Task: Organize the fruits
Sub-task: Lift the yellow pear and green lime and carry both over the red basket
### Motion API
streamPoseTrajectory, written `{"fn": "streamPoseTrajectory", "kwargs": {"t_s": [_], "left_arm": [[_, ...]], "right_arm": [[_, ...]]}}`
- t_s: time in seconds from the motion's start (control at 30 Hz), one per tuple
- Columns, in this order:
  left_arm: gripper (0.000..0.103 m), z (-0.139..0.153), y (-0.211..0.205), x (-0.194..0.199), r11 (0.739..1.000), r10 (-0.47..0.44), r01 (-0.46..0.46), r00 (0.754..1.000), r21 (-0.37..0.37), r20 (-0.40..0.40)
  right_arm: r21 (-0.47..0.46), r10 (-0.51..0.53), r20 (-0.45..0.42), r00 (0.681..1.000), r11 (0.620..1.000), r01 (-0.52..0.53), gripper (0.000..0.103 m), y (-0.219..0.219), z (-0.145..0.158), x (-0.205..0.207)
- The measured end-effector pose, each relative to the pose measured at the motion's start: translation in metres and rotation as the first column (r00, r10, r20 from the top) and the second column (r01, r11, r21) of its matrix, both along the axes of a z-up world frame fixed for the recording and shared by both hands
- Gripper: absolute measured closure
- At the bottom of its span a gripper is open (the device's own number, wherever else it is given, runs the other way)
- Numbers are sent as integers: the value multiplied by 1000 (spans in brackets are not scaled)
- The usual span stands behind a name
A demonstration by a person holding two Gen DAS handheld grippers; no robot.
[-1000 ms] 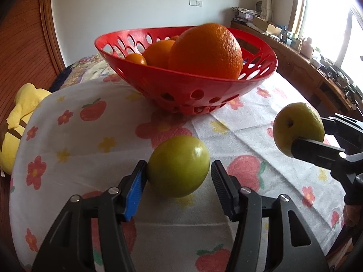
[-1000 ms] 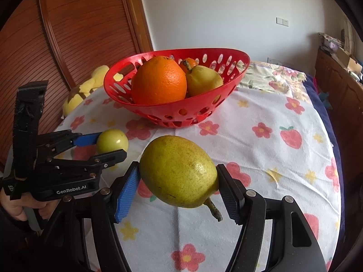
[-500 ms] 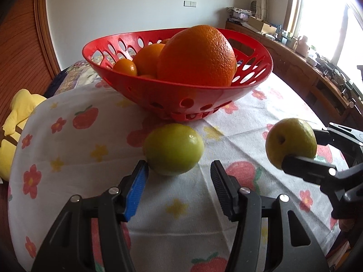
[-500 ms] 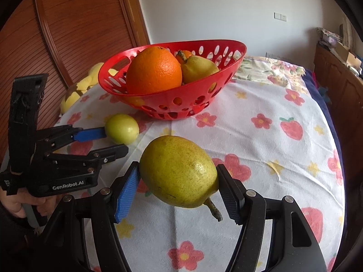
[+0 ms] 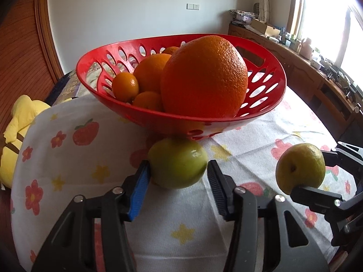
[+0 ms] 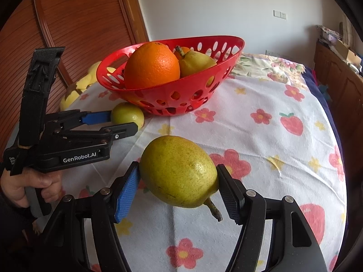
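Note:
A red perforated basket (image 5: pixel 267 104) (image 6: pixel 226 52) stands on the flowered tablecloth and holds a big orange (image 5: pixel 204 77) (image 6: pixel 152 65), smaller oranges (image 5: pixel 126 86) and a pear (image 6: pixel 195 62). A small green fruit (image 5: pixel 178 163) (image 6: pixel 127 115) lies on the cloth just in front of the basket. My left gripper (image 5: pixel 178 176) (image 6: pixel 123 122) is open, its pads on either side of this fruit without squeezing it. My right gripper (image 6: pixel 179 181) is shut on a yellow-green pear (image 6: pixel 179 170) (image 5: pixel 300 168), held above the cloth to the right of the left gripper.
A yellow plush toy (image 5: pixel 18 122) lies off the table's left edge. A wooden sliding door (image 6: pixel 79 22) is behind on the left. A cluttered wooden sideboard (image 5: pixel 317 72) runs under the window on the right. The tablecloth (image 6: pixel 283 136) stretches right of the basket.
The green fruit has rolled or been pushed toward the basket, and my left gripper has followed it forward. The right gripper still holds the pear and has moved closer to the basket.

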State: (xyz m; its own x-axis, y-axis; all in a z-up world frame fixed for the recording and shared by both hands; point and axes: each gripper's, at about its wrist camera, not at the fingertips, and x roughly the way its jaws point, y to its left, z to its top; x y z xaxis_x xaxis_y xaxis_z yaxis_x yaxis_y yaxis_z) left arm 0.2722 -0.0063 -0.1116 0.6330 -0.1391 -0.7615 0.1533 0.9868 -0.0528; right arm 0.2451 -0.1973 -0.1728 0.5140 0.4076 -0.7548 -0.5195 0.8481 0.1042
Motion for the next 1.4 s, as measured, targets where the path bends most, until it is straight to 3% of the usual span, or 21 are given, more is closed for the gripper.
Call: {"fn": "streamPoseTrajectory", "kwargs": {"t_s": [0.33, 0.6, 0.77, 1.13, 1.4], "left_arm": [[56, 7, 13, -26, 998, -32, 32, 999, -53, 17], [55, 47, 29, -48, 995, -36, 44, 996, -92, 84], [55, 76, 32, -53, 993, -52, 66, 988, -93, 148], [55, 102, 49, -18, 993, -32, 54, 979, -100, 203], [55, 106, 59, 11, 995, -8, 29, 977, -95, 211]], "right_arm": [[5, -1, 4, 1000, 1000, 1, 34, -1, 0, -1], [16, -10, 41, 999, 1000, 10, 34, -6, 21, -3], [38, -12, 95, 995, 999, 9, 34, -12, 51, 2], [25, 28, 214, 976, 999, -34, 34, 4, 101, 39], [6, 79, 241, 967, 997, -83, 34, 30, 103, 86]]}}
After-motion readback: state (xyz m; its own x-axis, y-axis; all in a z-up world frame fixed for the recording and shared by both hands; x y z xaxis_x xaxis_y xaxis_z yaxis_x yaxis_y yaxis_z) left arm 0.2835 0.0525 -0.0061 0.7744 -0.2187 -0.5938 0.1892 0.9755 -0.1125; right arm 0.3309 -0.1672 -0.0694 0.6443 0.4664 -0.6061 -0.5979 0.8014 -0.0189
